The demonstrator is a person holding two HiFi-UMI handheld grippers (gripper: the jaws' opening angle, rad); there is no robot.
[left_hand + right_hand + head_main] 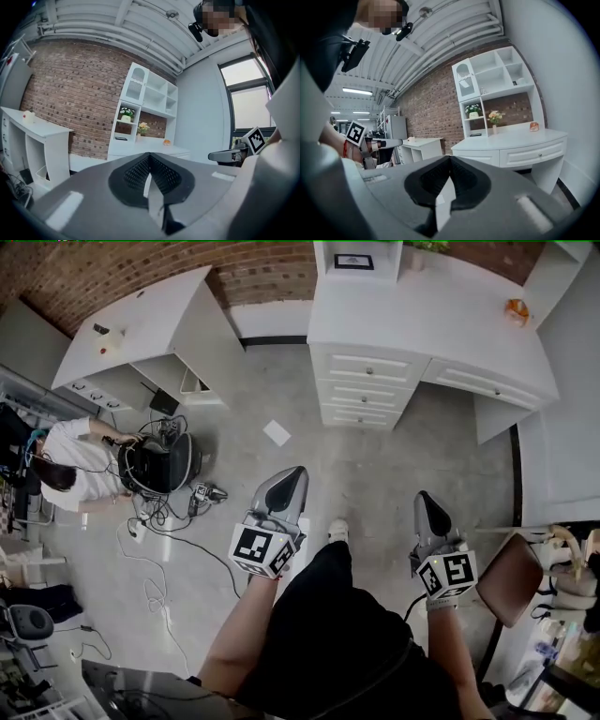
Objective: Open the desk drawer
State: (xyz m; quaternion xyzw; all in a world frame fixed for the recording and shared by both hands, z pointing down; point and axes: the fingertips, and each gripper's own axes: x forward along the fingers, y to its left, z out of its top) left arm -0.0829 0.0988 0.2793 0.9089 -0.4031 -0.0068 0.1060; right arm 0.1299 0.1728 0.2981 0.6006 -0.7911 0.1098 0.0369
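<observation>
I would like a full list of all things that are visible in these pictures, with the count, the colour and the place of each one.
Desk with drawers: one, white, by the brick wall, drawers shut.
Second desk: one, white, far left.
Shelf unit: one, white, on the desk with drawers.
Vase of flowers: one, pale blooms, under the shelves.
Orange object: one, orange, desk's right end.
Sheet of paper: one, white, on the floor.
Other person: one, white top, low at the left.
Equipment with cables: one heap, black, beside that person.
Chair: one, brown, right side.
Left gripper: one, grey, shut, empty.
Right gripper: one, grey, shut, empty.
</observation>
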